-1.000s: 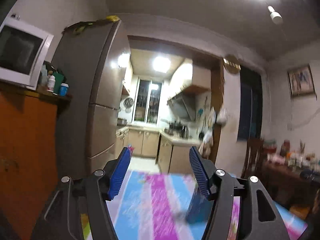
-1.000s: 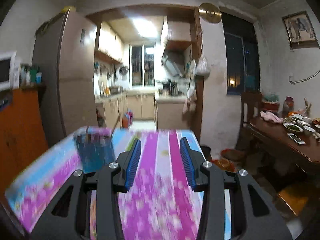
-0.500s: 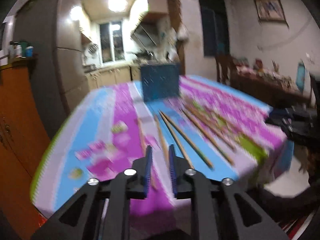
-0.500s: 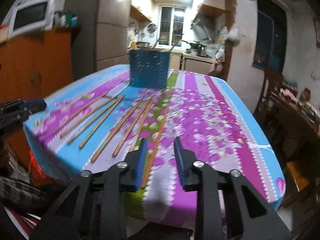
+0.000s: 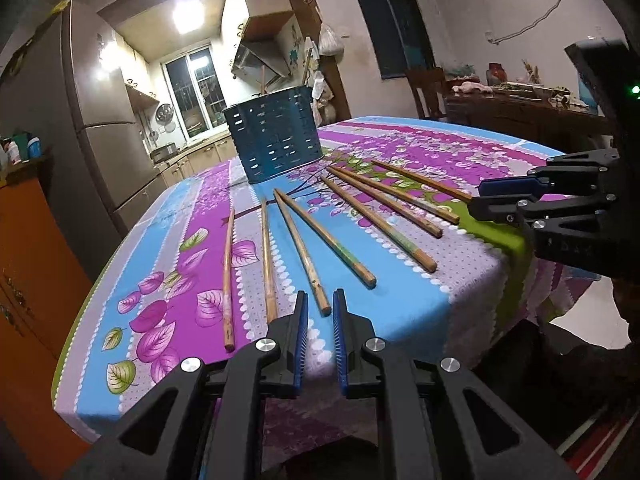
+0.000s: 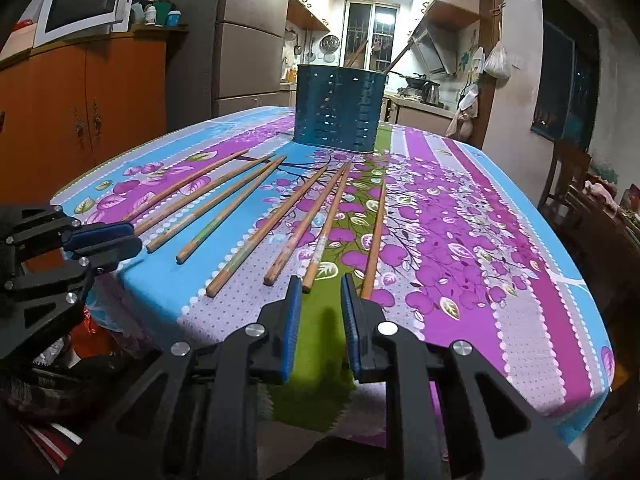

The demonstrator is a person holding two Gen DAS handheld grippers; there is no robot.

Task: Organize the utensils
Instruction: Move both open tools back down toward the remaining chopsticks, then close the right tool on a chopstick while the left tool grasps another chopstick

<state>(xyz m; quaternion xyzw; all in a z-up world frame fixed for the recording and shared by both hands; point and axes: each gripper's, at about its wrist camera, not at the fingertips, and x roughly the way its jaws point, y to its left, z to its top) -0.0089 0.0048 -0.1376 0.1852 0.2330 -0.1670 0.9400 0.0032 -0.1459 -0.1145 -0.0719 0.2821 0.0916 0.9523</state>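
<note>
Several wooden chopsticks (image 5: 302,254) (image 6: 304,220) lie fanned out on the flowered tablecloth (image 5: 172,240) (image 6: 460,216), thick ends toward the near edge. A blue perforated utensil holder (image 5: 276,134) (image 6: 338,110) stands upright behind them with two sticks inside. My left gripper (image 5: 320,300) hovers at the near edge, jaws a narrow gap apart, empty, just short of a chopstick's end. My right gripper (image 6: 318,286) is slightly open and empty, near the ends of the rightmost chopsticks. Each gripper shows in the other's view, the right (image 5: 504,188) and the left (image 6: 104,236).
The table's near edge drops off just under both grippers. An orange cabinet (image 6: 80,112) with a microwave (image 6: 84,4) and a fridge (image 5: 100,140) stand to the left. A wooden table (image 5: 520,112) and chair (image 6: 568,180) stand to the right.
Both grippers have swung down from facing the kitchen to the near table edge and closed in on the chopstick ends. Both jaws narrowed from wide open a second ago.
</note>
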